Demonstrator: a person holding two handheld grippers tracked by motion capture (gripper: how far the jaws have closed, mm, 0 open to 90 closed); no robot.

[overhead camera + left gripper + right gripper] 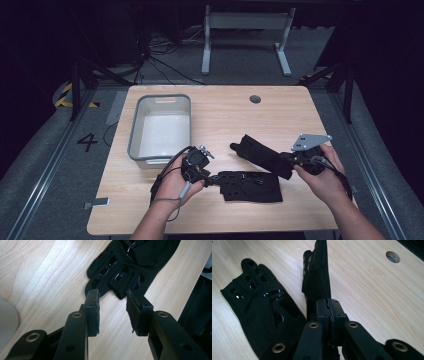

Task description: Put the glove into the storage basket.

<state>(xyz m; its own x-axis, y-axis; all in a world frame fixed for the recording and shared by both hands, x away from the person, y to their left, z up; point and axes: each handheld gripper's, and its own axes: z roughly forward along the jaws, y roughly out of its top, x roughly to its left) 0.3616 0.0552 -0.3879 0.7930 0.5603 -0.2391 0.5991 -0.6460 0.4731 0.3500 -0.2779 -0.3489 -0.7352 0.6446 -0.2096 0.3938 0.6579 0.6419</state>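
Two black fingerless gloves are on the wooden table. One glove (250, 186) (130, 260) (262, 302) lies flat near the front edge, finger ends toward my left gripper. My left gripper (212, 179) (111, 293) stands open just short of those finger ends, with bare wood between its pads. The other glove (260, 152) (317, 272) stretches away from my right gripper (290, 160) (329, 302), which is shut on its cuff end. This glove stands on edge in the grip, its finger end toward the table's middle.
A grey plastic bin (160, 127) with nothing in it stands at the back left of the table, close behind my left hand. A round cable hole (255, 99) (392, 256) sits near the far edge. Bare wood (225, 120) lies between bin and gloves.
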